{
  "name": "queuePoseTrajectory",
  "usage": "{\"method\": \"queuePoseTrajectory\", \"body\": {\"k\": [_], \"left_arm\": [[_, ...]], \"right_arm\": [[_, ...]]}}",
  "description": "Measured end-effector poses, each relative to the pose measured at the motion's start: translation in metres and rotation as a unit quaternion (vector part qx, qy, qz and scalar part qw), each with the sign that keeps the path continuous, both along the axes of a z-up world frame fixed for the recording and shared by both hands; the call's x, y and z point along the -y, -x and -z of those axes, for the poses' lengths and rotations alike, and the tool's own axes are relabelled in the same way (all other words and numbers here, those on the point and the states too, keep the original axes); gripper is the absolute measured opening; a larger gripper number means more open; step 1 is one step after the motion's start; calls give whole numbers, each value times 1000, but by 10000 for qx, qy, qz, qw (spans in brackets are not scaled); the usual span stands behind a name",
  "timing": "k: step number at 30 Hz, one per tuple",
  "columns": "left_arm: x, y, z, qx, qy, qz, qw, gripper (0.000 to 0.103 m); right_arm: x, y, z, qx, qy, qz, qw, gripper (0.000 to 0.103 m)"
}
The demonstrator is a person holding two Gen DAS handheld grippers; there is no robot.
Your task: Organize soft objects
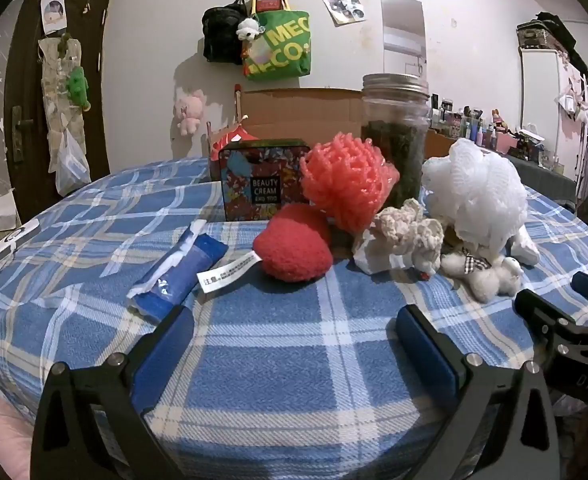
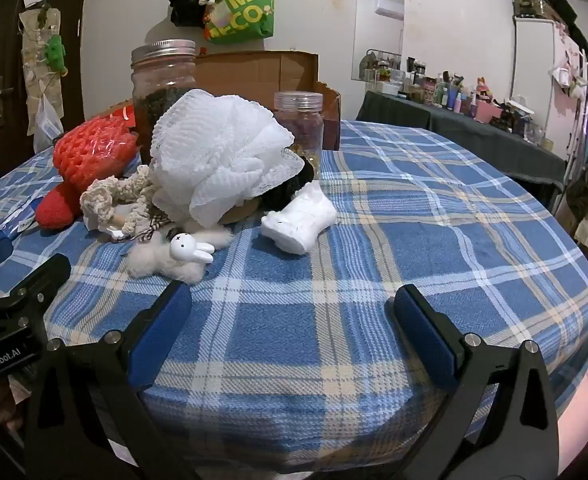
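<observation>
Soft things lie in a cluster on the blue plaid cloth (image 1: 278,360): a red plush heart (image 1: 294,246), a coral mesh puff (image 1: 347,180), a cream crochet piece (image 1: 407,234), a white mesh puff (image 1: 475,196) and a small white bunny plush (image 1: 481,272). In the right wrist view I see the white puff (image 2: 222,160), the bunny (image 2: 178,256), the crochet piece (image 2: 114,196), the coral puff (image 2: 90,152), the heart (image 2: 56,206) and a white soft roll (image 2: 299,220). My left gripper (image 1: 294,344) is open and empty, short of the heart. My right gripper (image 2: 292,326) is open and empty, short of the bunny and roll.
A Beauty Cream tin (image 1: 264,180), a big jar of dark leaves (image 1: 395,136), a smaller jar (image 2: 298,124) and an open cardboard box (image 2: 262,68) stand behind the cluster. A blue packet (image 1: 178,272) lies at the left. A cluttered dresser (image 2: 453,100) is at the far right.
</observation>
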State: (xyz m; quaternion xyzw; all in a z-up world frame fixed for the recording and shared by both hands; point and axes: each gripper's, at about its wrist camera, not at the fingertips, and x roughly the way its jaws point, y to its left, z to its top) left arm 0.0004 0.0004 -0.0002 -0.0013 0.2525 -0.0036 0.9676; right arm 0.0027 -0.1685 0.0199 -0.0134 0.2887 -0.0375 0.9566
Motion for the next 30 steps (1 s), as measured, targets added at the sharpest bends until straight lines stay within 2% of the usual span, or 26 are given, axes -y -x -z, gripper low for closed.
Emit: {"method": "queuePoseTrajectory", "body": {"k": [30], "left_arm": [[0,0,0,22,-42,1,10000,103]], "right_arm": [[0,0,1,13,-8,1,10000,103]]}}
